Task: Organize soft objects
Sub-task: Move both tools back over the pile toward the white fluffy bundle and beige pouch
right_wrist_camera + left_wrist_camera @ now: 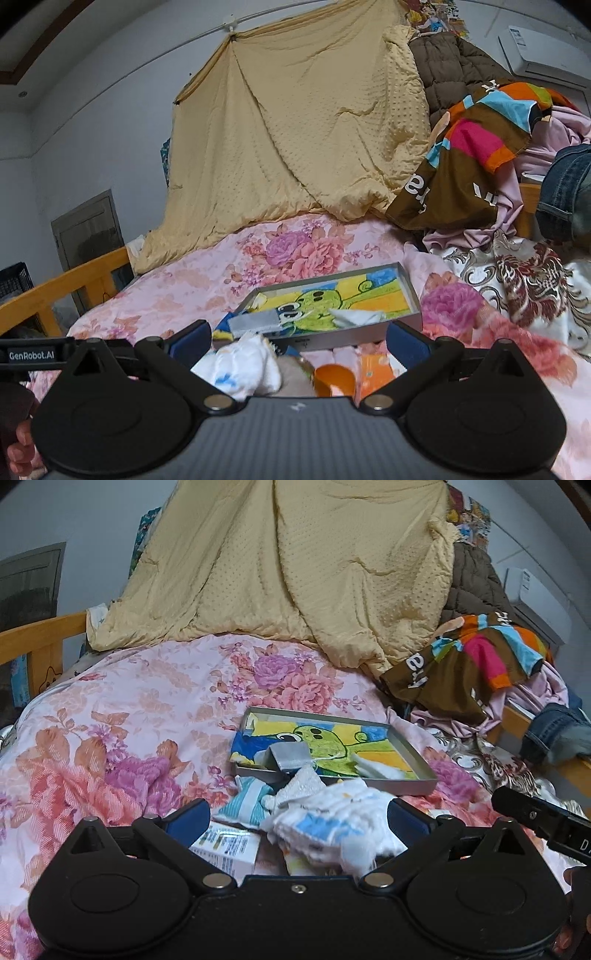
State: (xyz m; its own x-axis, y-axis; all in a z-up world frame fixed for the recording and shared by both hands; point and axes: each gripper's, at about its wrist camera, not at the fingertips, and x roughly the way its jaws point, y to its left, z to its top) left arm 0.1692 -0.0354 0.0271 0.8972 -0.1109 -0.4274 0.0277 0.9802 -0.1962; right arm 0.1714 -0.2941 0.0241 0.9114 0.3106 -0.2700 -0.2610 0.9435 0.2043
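Both hand-held grippers, left (299, 821) and right (299, 341), are hovering with jaws spread and gripping nothing over the crumpled white cloths (332, 823) lying on the floral bed (110, 720), just before the tin tray (424, 771), probably lining up to sort them into it.

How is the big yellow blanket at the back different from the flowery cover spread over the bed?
The yellow blanket is plain, one colour with a dotted, dimpled texture; the flowery cover is pink with large printed roses. The yellow blanket hangs upright, strung from a point high on the wall, while the flowery cover lies flat across the bed. The flowery cover carries a shallow tray and small cloths; nothing rests on the yellow blanket. Both are soft, wrinkled bedding, and their edges meet.
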